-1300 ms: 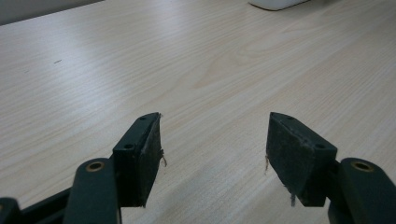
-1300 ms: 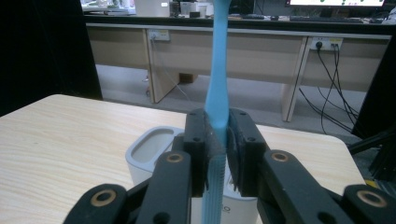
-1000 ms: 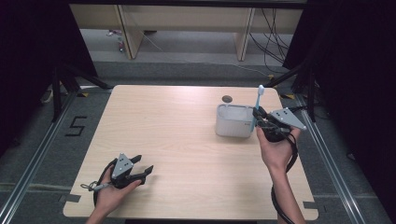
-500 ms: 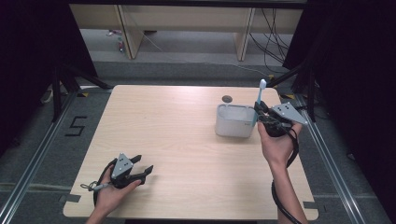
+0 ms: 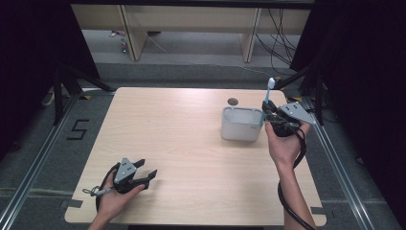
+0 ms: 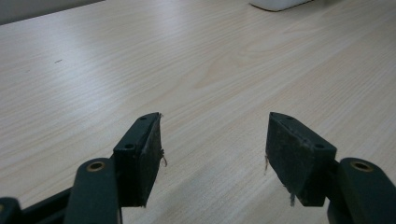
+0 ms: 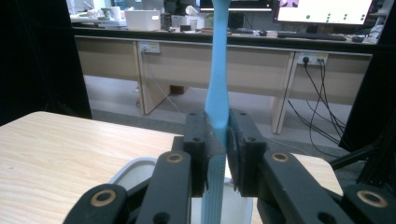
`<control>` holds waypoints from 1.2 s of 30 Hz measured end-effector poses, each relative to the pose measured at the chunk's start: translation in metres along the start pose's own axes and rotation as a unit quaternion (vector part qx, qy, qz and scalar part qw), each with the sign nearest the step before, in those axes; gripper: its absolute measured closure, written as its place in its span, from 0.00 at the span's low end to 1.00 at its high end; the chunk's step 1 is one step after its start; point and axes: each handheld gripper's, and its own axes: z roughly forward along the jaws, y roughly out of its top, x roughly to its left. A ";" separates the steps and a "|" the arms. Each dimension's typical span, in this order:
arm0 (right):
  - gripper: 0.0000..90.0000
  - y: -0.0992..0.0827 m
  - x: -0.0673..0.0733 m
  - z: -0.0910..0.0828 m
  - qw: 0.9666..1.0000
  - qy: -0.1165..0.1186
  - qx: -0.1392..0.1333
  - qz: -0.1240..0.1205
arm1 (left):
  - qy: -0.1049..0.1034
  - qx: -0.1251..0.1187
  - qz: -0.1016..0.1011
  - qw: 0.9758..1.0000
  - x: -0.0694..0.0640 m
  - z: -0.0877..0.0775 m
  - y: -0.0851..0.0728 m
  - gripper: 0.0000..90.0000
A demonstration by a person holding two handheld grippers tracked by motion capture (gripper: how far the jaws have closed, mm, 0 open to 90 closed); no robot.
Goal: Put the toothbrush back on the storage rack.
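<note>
A light blue toothbrush [image 5: 267,98] stands nearly upright, head up, with my right gripper [image 5: 269,115] shut on its handle at the right rim of a white cup [image 5: 241,124]. In the right gripper view the blue toothbrush [image 7: 218,84] rises between the two closed jaws, its lower end over the cup's [image 7: 135,175] opening. My left gripper [image 5: 146,173] rests low near the table's front left corner. The left gripper view shows that gripper [image 6: 212,144] open over bare wood with nothing between its fingers.
The wooden table [image 5: 182,134] has a small round grommet [image 5: 233,101] just behind the cup. Metal rails run along both sides of the table. A floor mark "5" [image 5: 77,129] lies to the left. Desks and cables stand beyond the far edge.
My right gripper has shifted slightly left and toward the cup with the toothbrush, which now stands more upright. The left gripper has not moved.
</note>
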 end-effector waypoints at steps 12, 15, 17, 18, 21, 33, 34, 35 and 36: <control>0.88 0.003 -0.005 0.007 1.000 -0.007 -0.004 0.010 | 0.000 -0.002 0.000 1.000 0.000 0.000 0.000 0.39; 0.88 0.004 -0.008 0.010 1.000 -0.010 -0.010 0.005 | 0.000 -0.001 -0.001 1.000 0.000 0.000 0.000 0.39; 0.88 0.005 -0.008 0.011 1.000 -0.010 -0.009 0.004 | 0.000 -0.002 -0.001 1.000 0.000 0.000 0.000 0.40; 0.88 0.005 -0.009 0.011 1.000 -0.010 -0.010 0.003 | 0.000 -0.001 0.000 1.000 0.000 0.000 0.000 0.39; 0.88 0.005 -0.009 0.014 1.000 -0.012 -0.013 0.004 | 0.000 -0.002 -0.001 1.000 0.000 0.000 0.000 0.40; 0.88 0.001 -0.012 0.023 1.000 -0.016 -0.011 0.008 | 0.000 -0.002 0.000 1.000 0.000 -0.001 0.000 0.40; 0.88 0.000 -0.011 0.023 1.000 -0.013 -0.005 0.012 | 0.000 -0.002 0.000 1.000 0.000 -0.001 0.000 0.39; 0.88 -0.001 -0.012 0.024 1.000 -0.016 -0.006 0.011 | 0.000 -0.002 0.000 1.000 0.000 -0.001 0.000 0.40; 0.88 -0.001 -0.012 0.025 1.000 -0.016 -0.009 0.012 | -0.003 -0.006 -0.001 1.000 0.000 0.000 0.000 0.40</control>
